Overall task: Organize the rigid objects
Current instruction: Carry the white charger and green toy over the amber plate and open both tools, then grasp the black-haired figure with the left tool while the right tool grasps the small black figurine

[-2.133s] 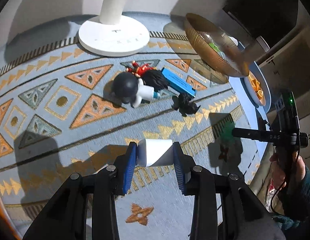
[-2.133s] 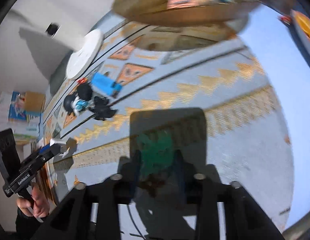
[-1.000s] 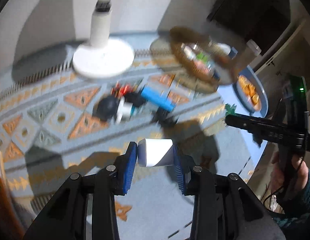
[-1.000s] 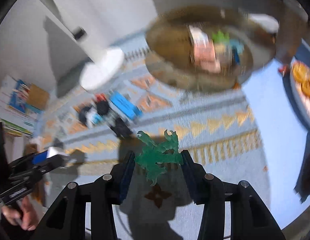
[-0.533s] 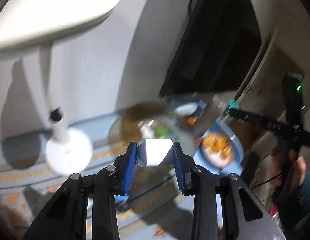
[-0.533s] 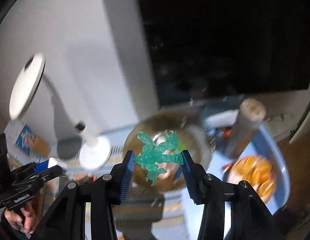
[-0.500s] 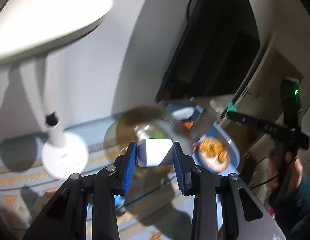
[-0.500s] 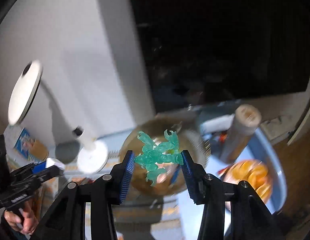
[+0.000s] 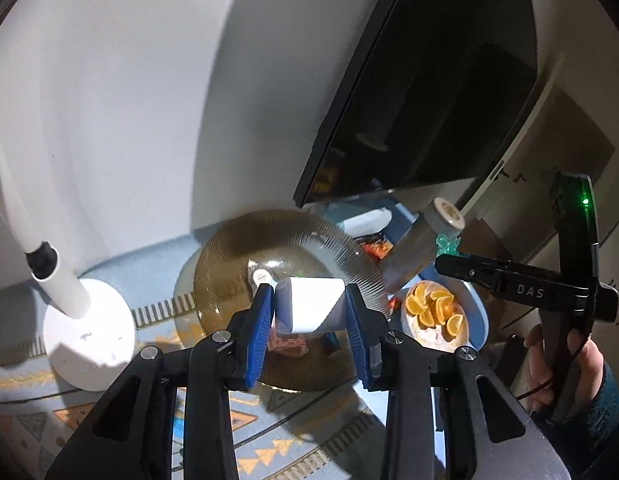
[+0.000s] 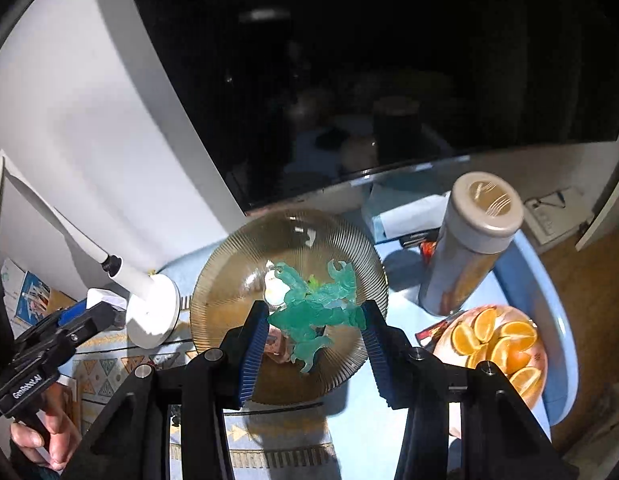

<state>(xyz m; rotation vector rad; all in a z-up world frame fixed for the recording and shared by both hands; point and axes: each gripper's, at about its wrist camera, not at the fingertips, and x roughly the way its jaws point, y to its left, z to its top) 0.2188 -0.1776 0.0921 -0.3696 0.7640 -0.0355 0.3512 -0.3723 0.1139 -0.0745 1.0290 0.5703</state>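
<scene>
The bowl [image 9: 229,264] lies just ahead and below both claws: left claw [image 9: 310,312] clamps a white block [image 9: 309,308], right claw [image 10: 315,322] pinches a green figure [image 10: 313,308].

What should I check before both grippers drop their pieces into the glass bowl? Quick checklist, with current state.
1. Left gripper shut on the white block: ok.
2. Right gripper shut on the green figure: ok.
3. Both held pieces line up with the glass bowl in their own views: ok. True height above it: cannot tell.
4. Room in the bowl: a few small items already inside, bare glass around them: ok.
5. Grippers apart from each other: ok.
6. Tall canister and plate of orange slices close to the bowl on the right gripper's side: cannot tell if clearance is enough.
</scene>
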